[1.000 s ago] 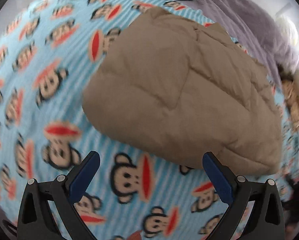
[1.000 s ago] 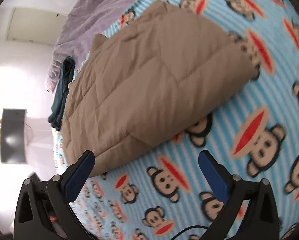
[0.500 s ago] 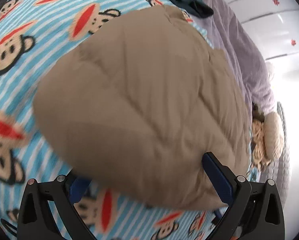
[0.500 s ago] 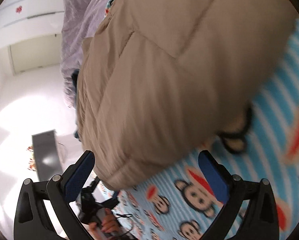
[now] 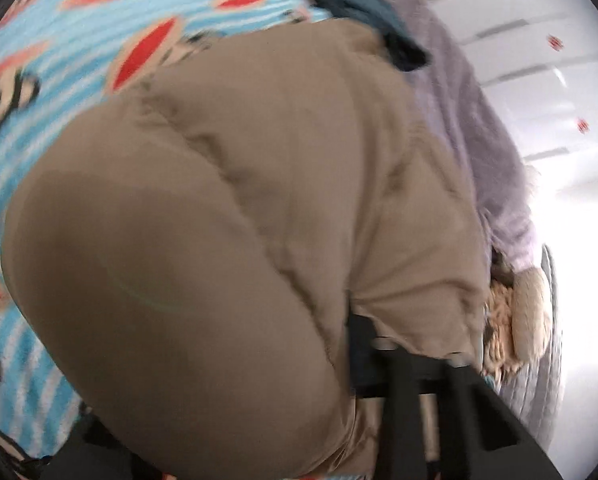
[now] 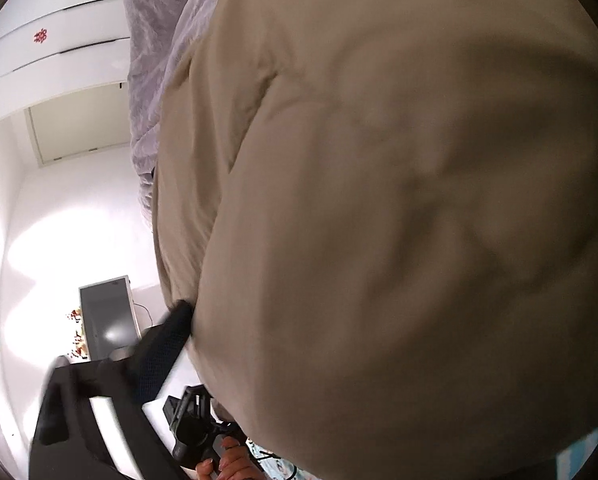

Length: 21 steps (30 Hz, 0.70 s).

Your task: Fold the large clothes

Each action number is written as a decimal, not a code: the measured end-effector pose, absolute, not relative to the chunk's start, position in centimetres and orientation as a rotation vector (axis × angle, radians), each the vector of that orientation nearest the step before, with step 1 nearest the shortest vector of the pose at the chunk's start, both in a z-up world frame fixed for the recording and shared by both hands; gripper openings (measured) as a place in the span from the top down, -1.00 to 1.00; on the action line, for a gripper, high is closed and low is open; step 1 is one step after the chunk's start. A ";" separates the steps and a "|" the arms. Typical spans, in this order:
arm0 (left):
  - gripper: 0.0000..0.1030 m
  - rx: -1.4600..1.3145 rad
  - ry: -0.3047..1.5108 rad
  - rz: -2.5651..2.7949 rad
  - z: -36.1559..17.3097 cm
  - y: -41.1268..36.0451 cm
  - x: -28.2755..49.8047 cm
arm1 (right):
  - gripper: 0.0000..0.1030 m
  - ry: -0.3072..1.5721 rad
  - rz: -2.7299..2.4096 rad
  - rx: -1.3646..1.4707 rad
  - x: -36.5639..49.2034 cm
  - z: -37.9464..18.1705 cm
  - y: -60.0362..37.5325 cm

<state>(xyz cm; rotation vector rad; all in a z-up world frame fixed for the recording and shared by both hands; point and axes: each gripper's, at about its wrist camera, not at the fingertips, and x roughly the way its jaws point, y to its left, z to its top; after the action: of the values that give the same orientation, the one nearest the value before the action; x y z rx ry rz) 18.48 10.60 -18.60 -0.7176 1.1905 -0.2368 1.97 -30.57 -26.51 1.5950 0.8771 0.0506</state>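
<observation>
Tan padding fills the left wrist view: the quilted jacket (image 5: pixel 227 240) lies folded on the monkey-print bedsheet (image 5: pixel 59 40), with a dark teal garment (image 5: pixel 363 4) and a lilac blanket (image 5: pixel 471 120) beyond it. The left gripper (image 5: pixel 299 412) has just been closing, and its jaws bite into the jacket's near edge; only one black finger (image 5: pixel 379 364) shows. In the right wrist view the jacket (image 6: pixel 399 220) crowds the lens. The right gripper (image 6: pixel 299 360) has also been closing around the edge; one finger (image 6: pixel 167 344) touches the fabric, the other is hidden, so whether it grips cannot be told.
</observation>
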 end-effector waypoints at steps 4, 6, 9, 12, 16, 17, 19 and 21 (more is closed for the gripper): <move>0.59 -0.631 1.121 -0.341 -14.5 10.3 17.6 | 0.35 0.852 0.095 1.566 1.3 -24.8 -31.1; 0.59 -0.627 1.102 -0.374 -12.9 10.6 17.1 | 0.38 0.842 0.127 1.522 0.7 -23.1 -31.4; 0.59 -0.610 1.090 -0.400 -11.1 11.2 15.4 | 0.38 0.851 0.163 1.486 -0.7 -21.3 -31.2; 0.59 -0.600 1.108 -0.419 -10.3 12.0 13.4 | 0.38 0.878 0.180 1.467 -3.1 -20.1 -30.5; 0.59 -0.560 1.172 -0.454 -10.2 13.7 8.5 | 0.38 0.923 0.198 1.474 -7.5 -19.7 -29.0; 0.59 -0.554 1.199 -0.461 -10.4 14.2 7.3 | 0.38 0.936 0.200 1.480 -8.7 -19.7 -28.6; 0.59 -0.553 1.249 -0.465 -11.1 15.6 4.9 | 0.38 0.962 0.208 1.497 -11.9 -20.2 -27.5; 0.59 -0.532 1.310 -0.461 -12.1 16.8 2.2 | 0.38 0.996 0.202 1.502 -14.1 -20.8 -26.5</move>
<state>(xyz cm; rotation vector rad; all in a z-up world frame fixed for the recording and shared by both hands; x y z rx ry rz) 2.23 16.80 -12.10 -0.5324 1.3098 -0.4613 -14.05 -26.47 -20.82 1.5018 0.9957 0.2024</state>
